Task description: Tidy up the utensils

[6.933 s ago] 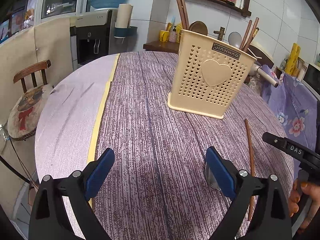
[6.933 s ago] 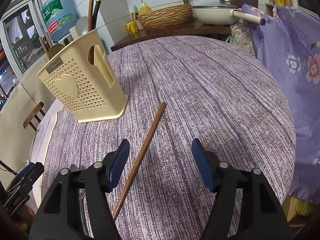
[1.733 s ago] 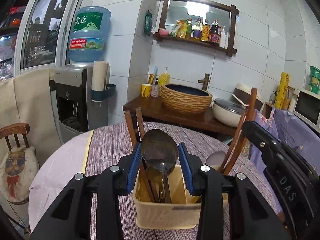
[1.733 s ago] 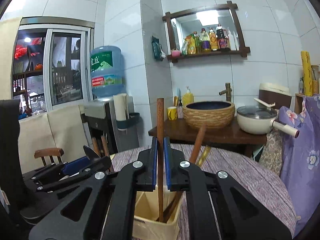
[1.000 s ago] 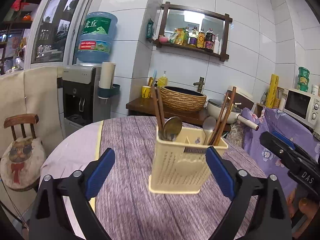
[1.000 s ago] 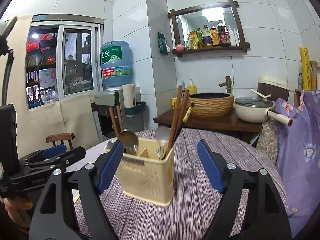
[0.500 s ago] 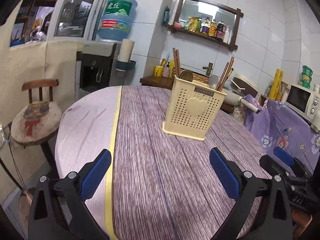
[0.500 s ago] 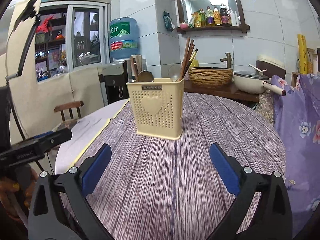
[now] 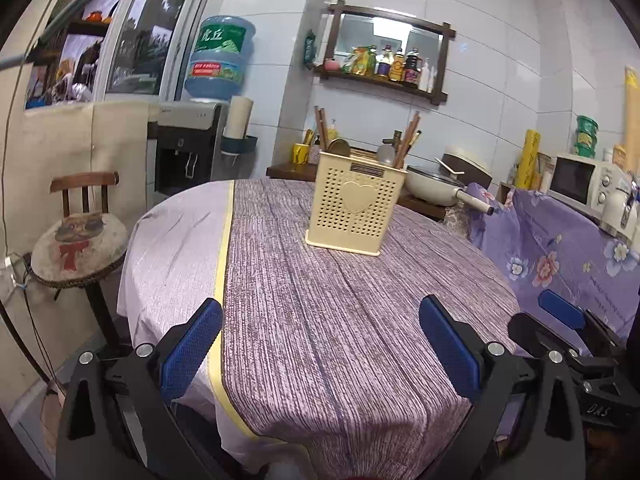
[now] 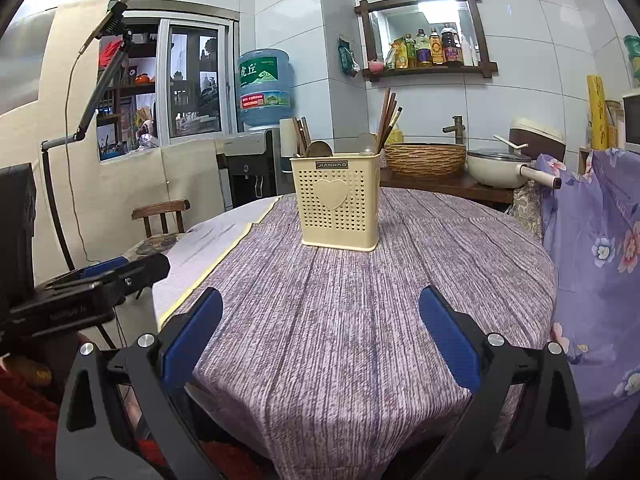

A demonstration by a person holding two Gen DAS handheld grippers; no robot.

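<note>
A cream perforated utensil holder (image 9: 354,204) (image 10: 338,204) with a heart on its front stands upright at the far side of the round table (image 9: 320,320) (image 10: 360,300). Brown chopsticks (image 10: 387,118) and spoons (image 9: 339,147) stick up out of it. My left gripper (image 9: 320,344) hangs open over the table's near edge, nothing between its blue pads. My right gripper (image 10: 320,336) is open too, empty, well short of the holder. Each gripper shows at the edge of the other's view.
A purple striped cloth covers the table, with a pale strip and yellow band on the left. A wooden chair (image 9: 80,236) stands left, a floral purple cover (image 9: 560,240) right. Behind are a water dispenser (image 9: 188,148), a sideboard with a woven basket (image 10: 426,158) and a pan (image 10: 500,166).
Both grippers have drawn back from the holder and sunk a little; the holder looks smaller and farther away. The right gripper's jaws went from partly open to fully wide.
</note>
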